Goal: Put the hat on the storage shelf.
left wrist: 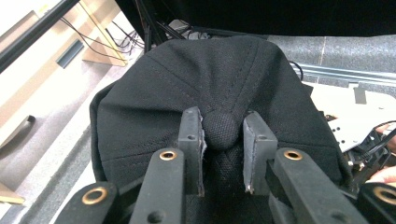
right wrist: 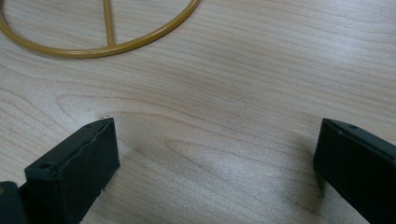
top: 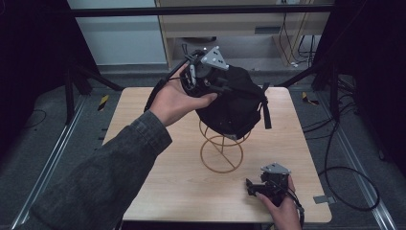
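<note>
Dark curtained bay, grey floor with rails, light wooden desk (top: pixel 158 143) at centre. Gold wire stand (top: pixel 221 154) sits near the middle of the desk, its ring base flat on the wood, slightly toward the right edge. Black cap (top: pixel 234 108) rests over the top of the stand, crown up, a strap hanging down its right side. Left gripper (top: pixel 203 79), held in the left hand (top: pixel 177 100), is at the cap's upper left, toward the far edge of the desk. In the left gripper view, its jaws are closed on the round button (left wrist: pixel 220 129) at the top of the cap's crown, one pad (left wrist: pixel 190 140) pressed on each side of it, fabric puckered around the pinch. Right gripper (top: pixel 253 188), in the right hand (top: pixel 282 208), sits low near the near right corner of the desk, well apart from the cap. In the right gripper view, its jaws stand wide apart over bare wood, nothing between them, the stand's ring base (right wrist: pixel 93 46) ahead of them.
</note>
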